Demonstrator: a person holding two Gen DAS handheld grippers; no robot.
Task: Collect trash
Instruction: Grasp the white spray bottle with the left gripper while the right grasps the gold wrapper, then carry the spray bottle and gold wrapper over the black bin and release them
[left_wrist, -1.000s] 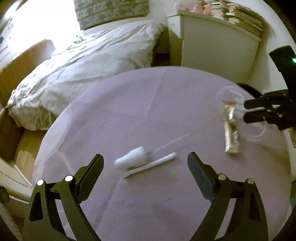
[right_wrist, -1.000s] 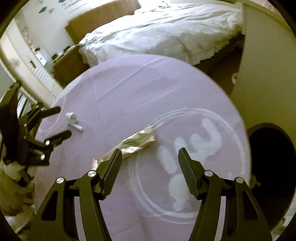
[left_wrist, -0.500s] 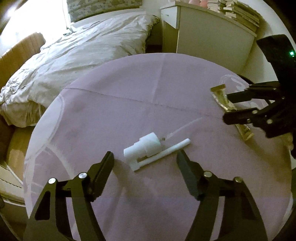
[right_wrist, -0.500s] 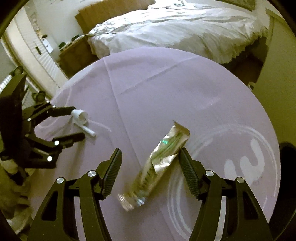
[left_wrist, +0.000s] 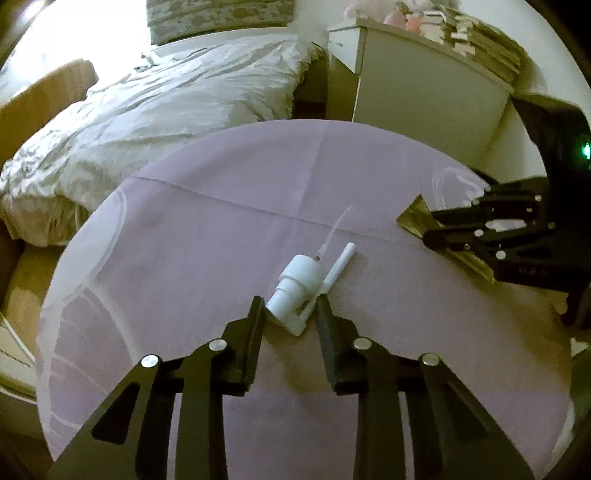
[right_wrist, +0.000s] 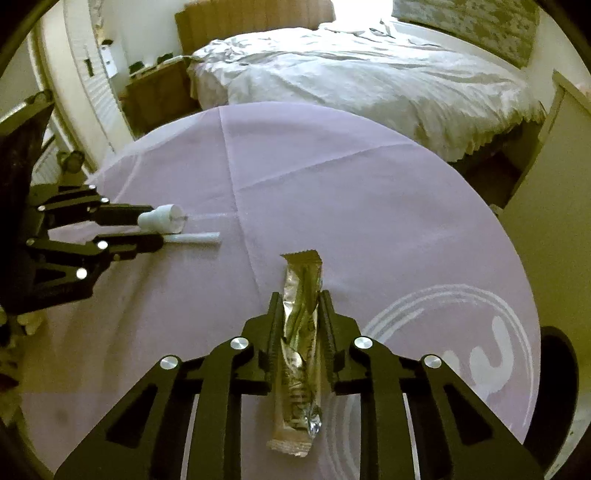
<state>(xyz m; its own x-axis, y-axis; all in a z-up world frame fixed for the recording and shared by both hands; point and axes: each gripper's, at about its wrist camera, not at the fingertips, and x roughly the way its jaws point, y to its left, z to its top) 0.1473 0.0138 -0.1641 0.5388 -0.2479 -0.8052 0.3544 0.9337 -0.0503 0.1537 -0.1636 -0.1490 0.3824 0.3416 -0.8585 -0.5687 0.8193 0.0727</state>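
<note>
Trash on the round desk (left_wrist: 192, 236): two pieces, both on the lilac cloth. A white pump head (left_wrist: 297, 286) with a thin clear tube and a white straw-like stick beside it lies at lower centre of the left wrist view. A crinkled foil wrapper (right_wrist: 301, 325) lies lengthwise at lower centre of the right wrist view.

Left hand-held gripper (left_wrist: 290, 308): jaws closing, the pump head's near end between them, both pads at or on its sides; the far end and stick reach past the fingertips toward frame centre. In the right wrist view the same gripper enters from the left edge, the pump head between its fingers.

Right hand-held gripper (right_wrist: 298, 302): jaws closing, the wrapper between them, pads pressing its long edges about mid-length; its torn end extends beyond the fingertips, its other end lies back toward the lens. Whether either piece is off the cloth cannot be told.

A bed (right_wrist: 351, 66) with rumpled white covers lies beyond the desk in both views.
</note>
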